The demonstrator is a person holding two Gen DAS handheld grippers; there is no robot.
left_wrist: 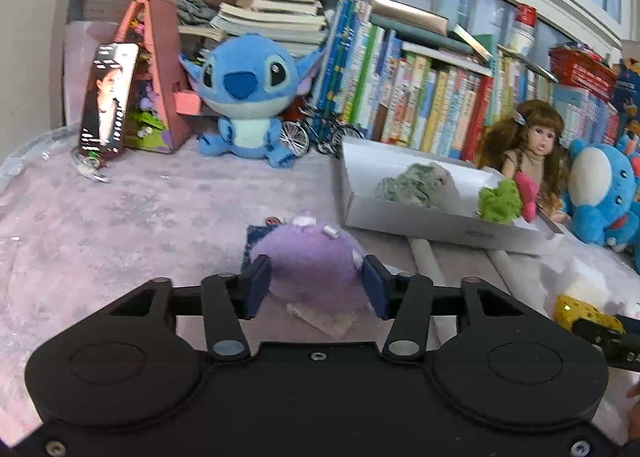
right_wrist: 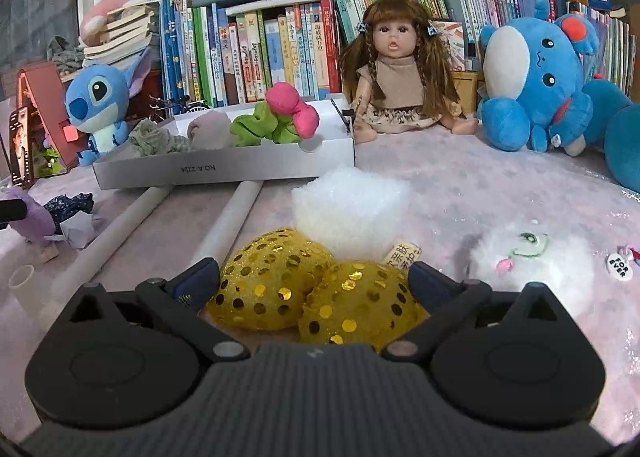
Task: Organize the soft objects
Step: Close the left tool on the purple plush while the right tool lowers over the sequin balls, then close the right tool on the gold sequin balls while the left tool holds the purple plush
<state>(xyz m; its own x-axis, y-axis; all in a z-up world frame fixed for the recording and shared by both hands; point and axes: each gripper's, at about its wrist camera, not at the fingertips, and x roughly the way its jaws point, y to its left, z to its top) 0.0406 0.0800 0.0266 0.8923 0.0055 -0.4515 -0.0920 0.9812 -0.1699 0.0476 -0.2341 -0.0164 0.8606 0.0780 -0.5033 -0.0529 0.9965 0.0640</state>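
My left gripper has its blue pads pressed on both sides of a purple plush toy, which also shows at the left edge of the right wrist view. My right gripper is open around a yellow sequined bow that lies on the pink blanket; the pads stand beside it without squeezing. A white box holds a grey-green cloth, a green scrunchie and a pink soft piece. A white foam block and a white fluffy plush lie near the bow.
A Stitch plush, a doll and a blue plush sit before rows of books. Two white tubes lie in front of the box. A phone leans at the left. A dark patterned cloth lies by the purple plush.
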